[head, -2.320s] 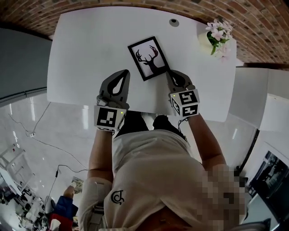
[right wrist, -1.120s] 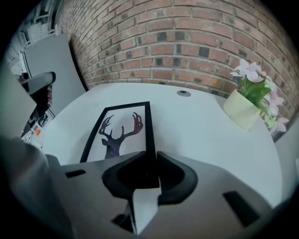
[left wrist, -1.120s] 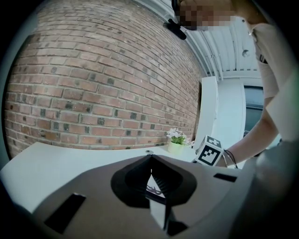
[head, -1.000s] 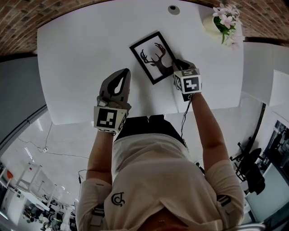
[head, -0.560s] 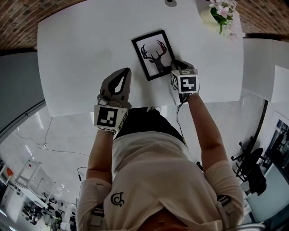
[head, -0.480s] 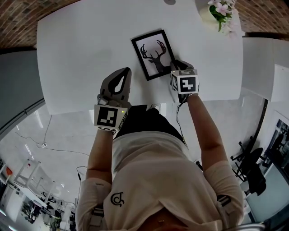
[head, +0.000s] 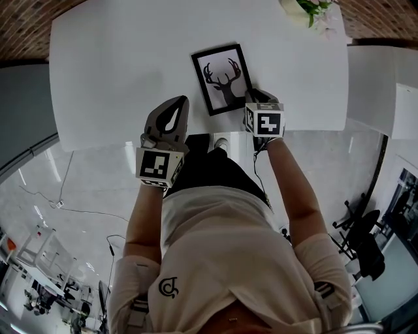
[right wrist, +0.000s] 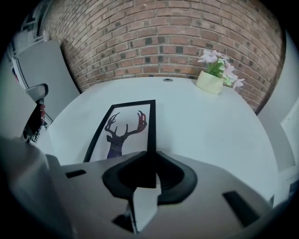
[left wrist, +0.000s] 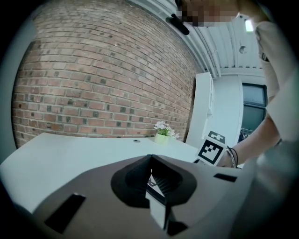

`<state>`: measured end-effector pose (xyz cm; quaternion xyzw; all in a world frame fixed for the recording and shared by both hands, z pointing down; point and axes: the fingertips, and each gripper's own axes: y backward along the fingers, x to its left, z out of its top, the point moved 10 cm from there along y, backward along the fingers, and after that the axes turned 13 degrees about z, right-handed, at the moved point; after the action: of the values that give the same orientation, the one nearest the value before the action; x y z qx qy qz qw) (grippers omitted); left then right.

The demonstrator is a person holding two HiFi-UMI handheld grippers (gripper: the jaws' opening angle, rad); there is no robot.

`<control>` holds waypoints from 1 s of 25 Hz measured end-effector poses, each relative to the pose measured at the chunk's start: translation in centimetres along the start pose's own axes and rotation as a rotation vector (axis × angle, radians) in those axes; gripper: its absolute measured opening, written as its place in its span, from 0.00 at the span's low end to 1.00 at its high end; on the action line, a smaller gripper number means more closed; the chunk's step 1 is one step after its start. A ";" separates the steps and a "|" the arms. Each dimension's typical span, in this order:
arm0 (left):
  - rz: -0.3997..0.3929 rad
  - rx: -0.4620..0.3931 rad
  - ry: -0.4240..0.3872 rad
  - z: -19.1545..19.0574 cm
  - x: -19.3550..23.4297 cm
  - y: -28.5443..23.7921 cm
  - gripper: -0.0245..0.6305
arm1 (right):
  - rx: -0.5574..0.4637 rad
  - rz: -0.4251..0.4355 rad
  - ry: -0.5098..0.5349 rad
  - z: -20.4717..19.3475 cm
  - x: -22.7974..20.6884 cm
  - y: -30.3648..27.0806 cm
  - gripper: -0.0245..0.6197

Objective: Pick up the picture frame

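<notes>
Gripping the picture frame [head: 221, 77] by its rt edge, near its near-rt corner, the right gripper [head: 252, 98] has its jaws clamped on the black border. The right gripper view shows that border running straight btwn them. The frame, w/ a deer print, is close to the near edge of the white table [head: 117, 65], about mid-width; can't tell if it's lifted. Just beside it, over the near edge, the left gripper [head: 177, 104] hangs w/ jaws pressed together, nothing btwn. A flower pot [head: 304, 8] stands at the far-rt corner.
</notes>
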<state>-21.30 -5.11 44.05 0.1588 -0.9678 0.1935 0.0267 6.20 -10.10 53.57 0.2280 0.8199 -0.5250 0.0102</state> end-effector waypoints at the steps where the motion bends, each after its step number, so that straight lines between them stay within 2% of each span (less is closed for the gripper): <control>1: 0.002 0.003 0.003 -0.2 -0.2 0.3 0.06 | -0.002 0.001 -0.001 -0.5 0.0 0.2 0.15; 21: 0.013 0.080 0.011 -5.0 -5.8 4.7 0.06 | -0.003 0.008 -0.065 -9.7 0.5 4.4 0.15; 25: -0.036 0.084 0.035 -6.4 -7.2 5.5 0.06 | -0.011 0.019 -0.056 -11.2 0.6 5.2 0.15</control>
<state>-16.34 4.30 47.13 0.1740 -0.9551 0.2363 0.0407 10.17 1.53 54.01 0.2210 0.8200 -0.5265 0.0393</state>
